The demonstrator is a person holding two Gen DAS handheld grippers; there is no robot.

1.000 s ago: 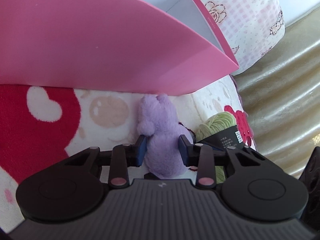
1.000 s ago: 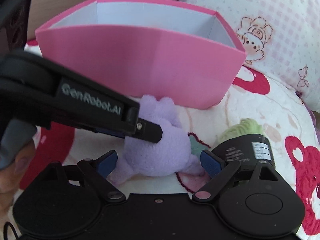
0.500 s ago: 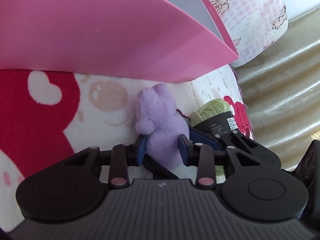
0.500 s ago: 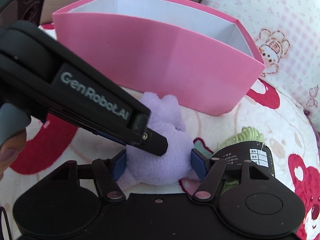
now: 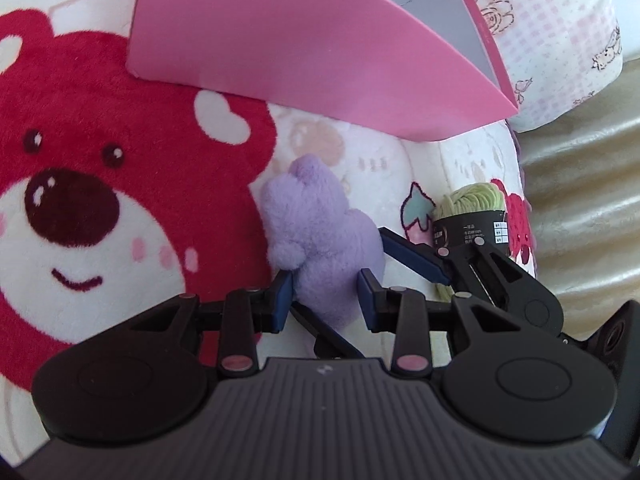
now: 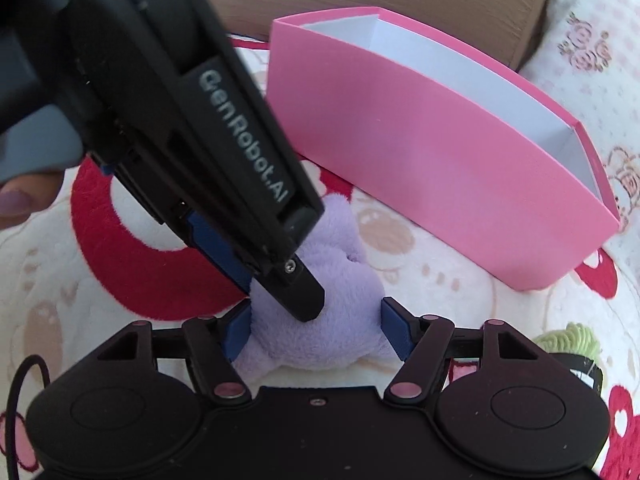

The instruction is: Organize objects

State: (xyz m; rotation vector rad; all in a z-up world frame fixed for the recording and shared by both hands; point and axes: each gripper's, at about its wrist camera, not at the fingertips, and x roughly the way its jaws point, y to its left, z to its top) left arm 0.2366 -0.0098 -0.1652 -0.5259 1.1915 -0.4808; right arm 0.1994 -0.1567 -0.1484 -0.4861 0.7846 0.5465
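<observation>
**Clamped From Two Sides, Short of the Box**

Once drawn in from a wide spread within the last second, pinched the purple plush toy [image 6: 348, 292] across its lower body with the right tongs [image 6: 316, 332], jaws having just been closing, then easing a touch, and both blue pads pressed into the fur. Kept the left tongs [image 5: 325, 298] squeezed narrow on the same toy, reaching in from the left of the right tongs and crossing above them.

Swung the left view round since a second ago, bringing the red bear face of the blanket [image 5: 80, 140] into sight left of the tongs and setting the pink box [image 5: 320, 60] farther ahead. Held the toy between both pairs, just ahead of the fingertips, near the box yet outside it; could not tell whether clear of the blanket. Left the green yarn skein [image 5: 472, 200] lying just right of the right tongs, untouched. Judged the toy secured for a carry over the box's near wall.

Pointed both tongs steeply down and forward toward the box, with one finger [image 6: 20, 200] of the person showing beside the left handle.
</observation>
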